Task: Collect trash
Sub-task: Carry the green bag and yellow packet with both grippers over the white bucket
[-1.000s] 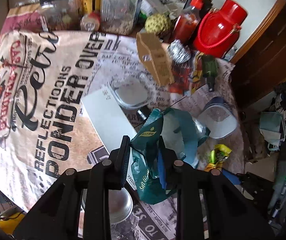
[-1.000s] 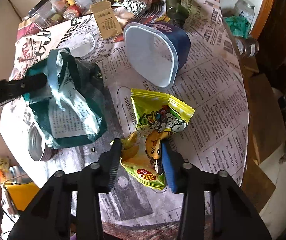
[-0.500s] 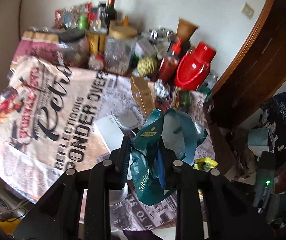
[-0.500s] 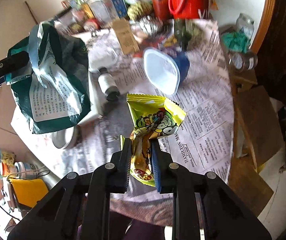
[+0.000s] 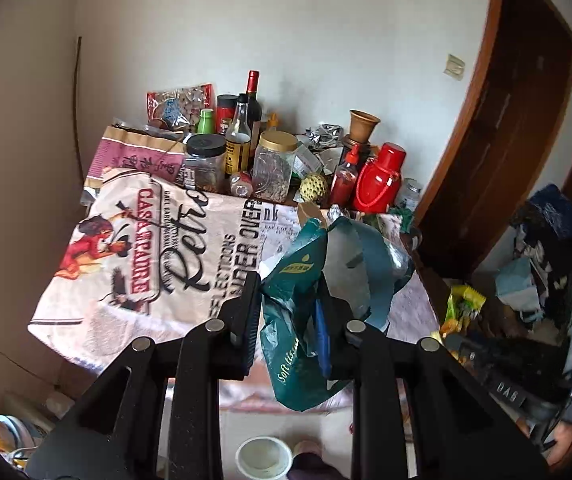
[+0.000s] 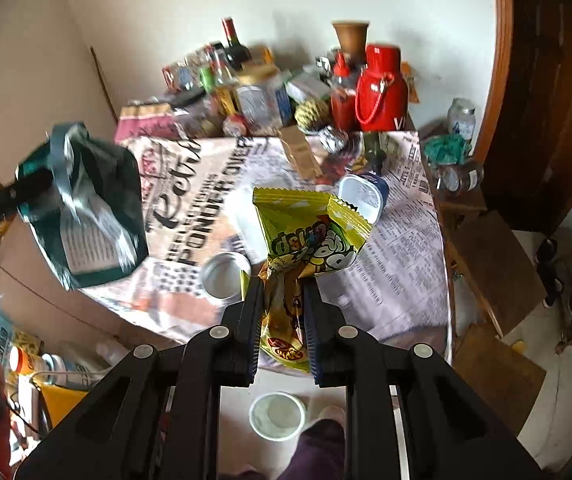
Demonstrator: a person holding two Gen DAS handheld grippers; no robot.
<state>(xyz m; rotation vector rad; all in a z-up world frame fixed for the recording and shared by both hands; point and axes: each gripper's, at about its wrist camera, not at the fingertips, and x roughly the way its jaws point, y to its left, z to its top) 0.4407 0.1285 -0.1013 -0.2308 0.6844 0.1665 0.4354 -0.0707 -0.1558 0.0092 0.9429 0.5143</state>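
Note:
My left gripper (image 5: 287,304) is shut on a crumpled dark green plastic bag (image 5: 305,292) and holds it in the air off the table's near edge. The bag also shows at the left of the right wrist view (image 6: 94,208). My right gripper (image 6: 282,300) is shut on a yellow-green snack wrapper (image 6: 309,236), also lifted above the table; the wrapper shows small in the left wrist view (image 5: 461,308). A white round bin (image 6: 276,416) stands on the floor below both grippers and also shows in the left wrist view (image 5: 264,458).
The table (image 5: 126,276) has a printed newspaper-style cloth. At its back stand jars, bottles and a red flask (image 5: 377,180). A blue-white tub (image 6: 361,196) and a metal lid (image 6: 224,276) lie on it. A dark wooden door (image 5: 505,120) is at the right.
Both grippers have lifted up and back from the table with their trash. The right gripper closed on the wrapper. The floor bin has come into view below.

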